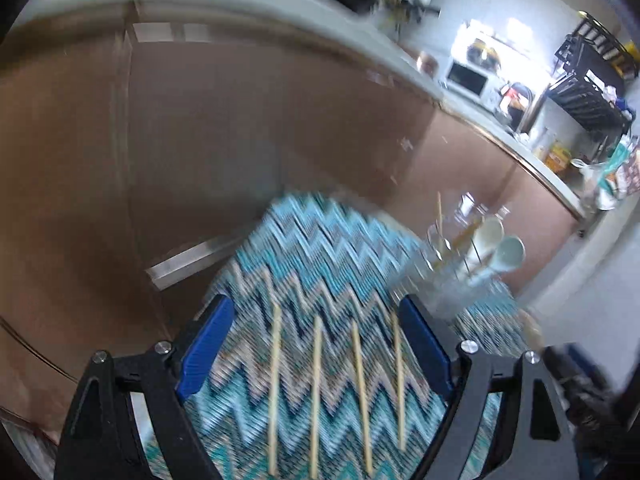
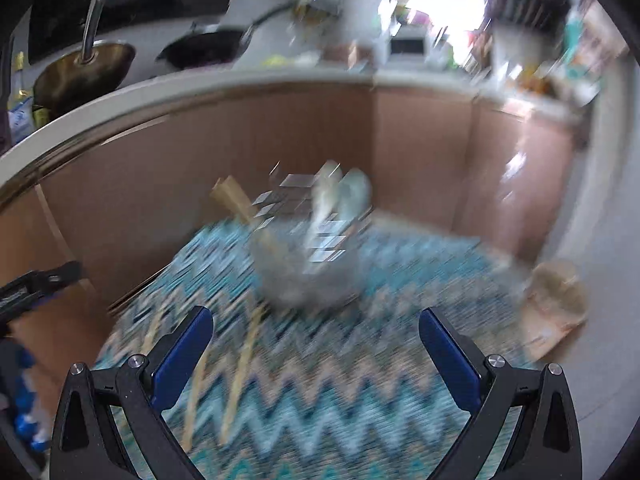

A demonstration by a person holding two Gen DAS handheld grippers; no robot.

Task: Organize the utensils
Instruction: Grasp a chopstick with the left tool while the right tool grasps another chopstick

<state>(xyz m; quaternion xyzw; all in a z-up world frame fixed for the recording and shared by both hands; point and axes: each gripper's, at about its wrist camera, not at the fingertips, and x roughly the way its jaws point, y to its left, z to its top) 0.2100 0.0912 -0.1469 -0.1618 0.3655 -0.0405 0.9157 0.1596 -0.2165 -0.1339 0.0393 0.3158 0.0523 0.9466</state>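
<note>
Four chopsticks [image 1: 316,392] on zigzag cloth [image 1: 320,248] between left tongs' fingers; two pale spoons [image 1: 500,248] in glass holder [image 1: 452,276] beyond, right.

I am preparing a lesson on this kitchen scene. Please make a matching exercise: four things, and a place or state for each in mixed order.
Things:
1. chopsticks
2. white spoons
3. left claw
4. black wok

Places or states:
A. open, empty
B. on the counter
C. flat on the zigzag cloth
D. standing in the glass holder

Pairs: 1-C, 2-D, 3-A, 4-B
</note>
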